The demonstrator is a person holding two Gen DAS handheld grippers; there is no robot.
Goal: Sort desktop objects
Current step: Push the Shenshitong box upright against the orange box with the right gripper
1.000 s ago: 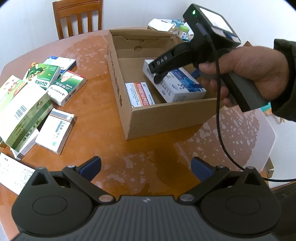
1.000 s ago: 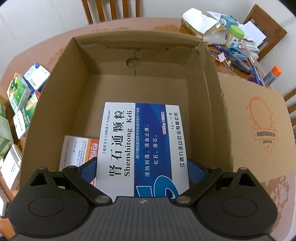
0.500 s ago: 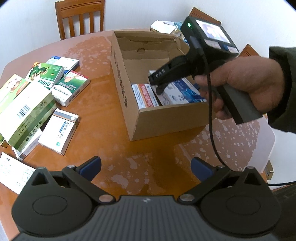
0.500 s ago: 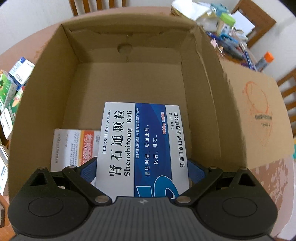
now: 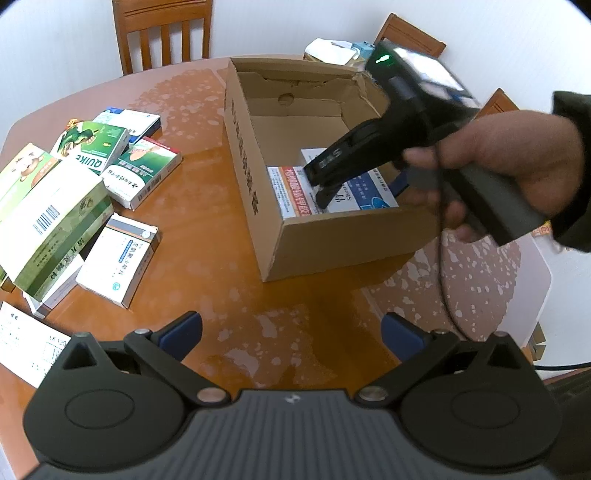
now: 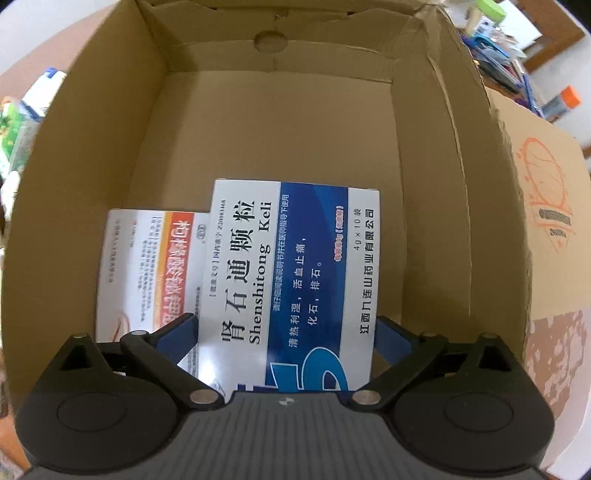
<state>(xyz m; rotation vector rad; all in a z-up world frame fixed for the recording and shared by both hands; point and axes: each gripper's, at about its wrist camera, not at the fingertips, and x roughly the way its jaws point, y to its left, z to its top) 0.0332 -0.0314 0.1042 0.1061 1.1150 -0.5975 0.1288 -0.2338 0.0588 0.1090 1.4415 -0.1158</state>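
Cardboard box (image 6: 295,122) holds blue-white carton (image 6: 295,277), long axis along right gripper (image 6: 286,332) clamping it; left gripper (image 5: 291,332) spread.

Blue-white Shenshitong Keli box (image 6: 295,280) lies in the cardboard box (image 6: 280,122), beside an orange-striped box (image 6: 147,269).

White walls (image 5: 55,55), wooden chairs (image 5: 162,33) behind a glossy brown round table (image 5: 207,236), even light

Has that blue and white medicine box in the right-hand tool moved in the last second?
Yes. The blue and white box has gone down into the cardboard carton, judged against the carton's walls, and now sits beside the orange-striped box.
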